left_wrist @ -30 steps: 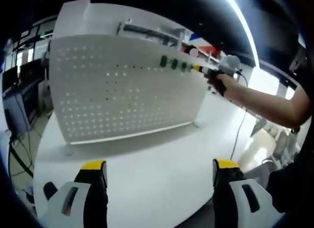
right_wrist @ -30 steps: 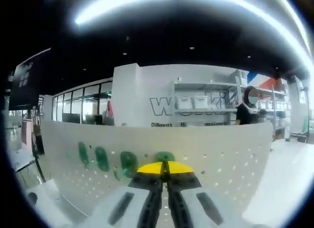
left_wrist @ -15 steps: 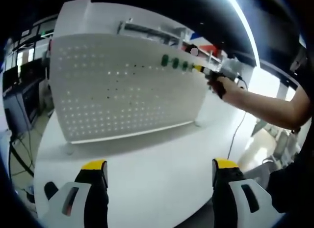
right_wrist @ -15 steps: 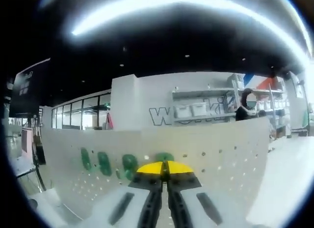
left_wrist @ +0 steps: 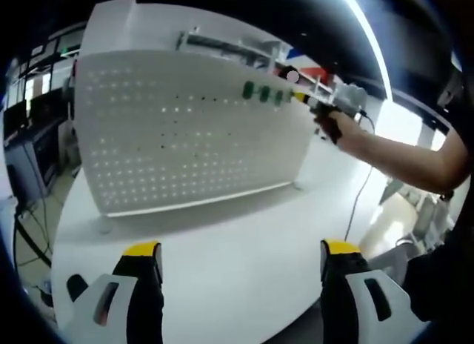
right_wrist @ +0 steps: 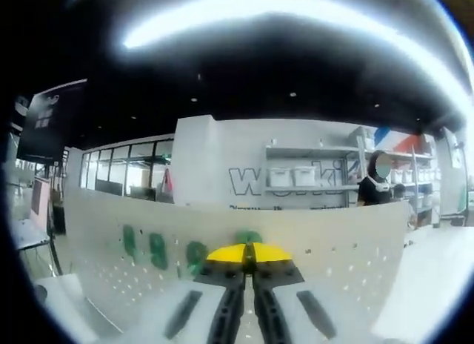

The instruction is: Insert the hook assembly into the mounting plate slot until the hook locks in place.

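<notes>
A white perforated mounting plate [left_wrist: 185, 136] stands upright on a round white table [left_wrist: 244, 240]. Three green hooks [left_wrist: 264, 94] sit in a row near its top right edge. Beside them a hand holds my right gripper [left_wrist: 300, 99] against the plate. In the right gripper view its yellow-tipped jaws are shut [right_wrist: 248, 253] on a green hook [right_wrist: 249, 237] that is pressed to the plate [right_wrist: 341, 247]. The other green hooks [right_wrist: 158, 250] are to its left. My left gripper [left_wrist: 241, 249] hangs open over the table's near side, holding nothing.
A person's forearm [left_wrist: 400, 155] reaches in from the right, with a cable [left_wrist: 359, 196] hanging below the hand. Behind the plate are shelves with bins [right_wrist: 296, 173] and a standing person [right_wrist: 378, 188]. Desks and equipment [left_wrist: 22, 159] lie off the table's left.
The right gripper has shifted slightly up and right along the plate's top edge with the hook in it. The left gripper has stayed still and open.
</notes>
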